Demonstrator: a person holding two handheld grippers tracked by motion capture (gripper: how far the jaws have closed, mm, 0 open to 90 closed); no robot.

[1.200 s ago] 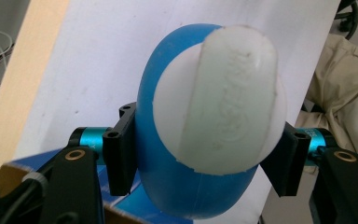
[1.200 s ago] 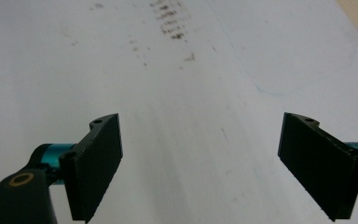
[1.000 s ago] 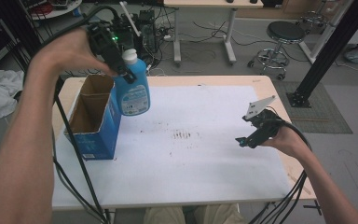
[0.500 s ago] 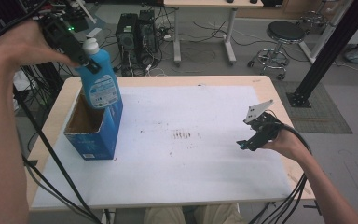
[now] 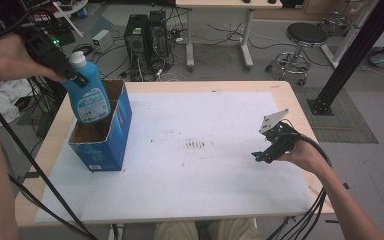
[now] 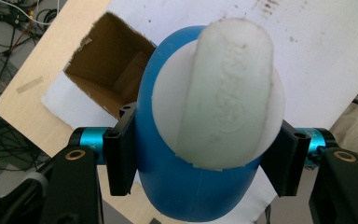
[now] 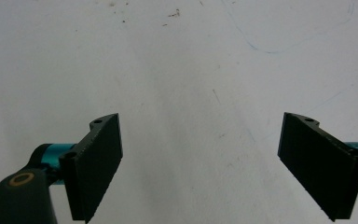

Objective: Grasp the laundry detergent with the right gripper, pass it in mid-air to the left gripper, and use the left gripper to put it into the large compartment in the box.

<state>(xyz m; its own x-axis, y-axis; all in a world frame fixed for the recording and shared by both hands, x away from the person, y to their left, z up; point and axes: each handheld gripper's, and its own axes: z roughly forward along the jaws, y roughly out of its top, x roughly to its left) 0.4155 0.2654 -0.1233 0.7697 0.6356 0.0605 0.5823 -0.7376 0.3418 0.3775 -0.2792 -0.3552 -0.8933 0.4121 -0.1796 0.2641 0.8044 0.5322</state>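
**Blue bottle held over the open box**

Blue bottle [image 5: 86,95] with a white cap [image 5: 78,59], squeezed at the neck by the left gripper [image 5: 75,76]. Hanging upright above the open top of the blue cardboard box [image 5: 107,137], bottom end dipping just past the box's back rim. From the left gripper view, black jaws pressed on both sides of the bottle [image 6: 191,154], box opening [image 6: 109,70] off to one side below. Box standing near the left edge of the white table [image 5: 205,175], close to the wooden border. Lots of bare room across the middle. Right gripper [image 5: 272,145] held low near the right edge, jaws spread wide apart, nothing between them, just white table top [image 7: 191,93] with small marks underneath.
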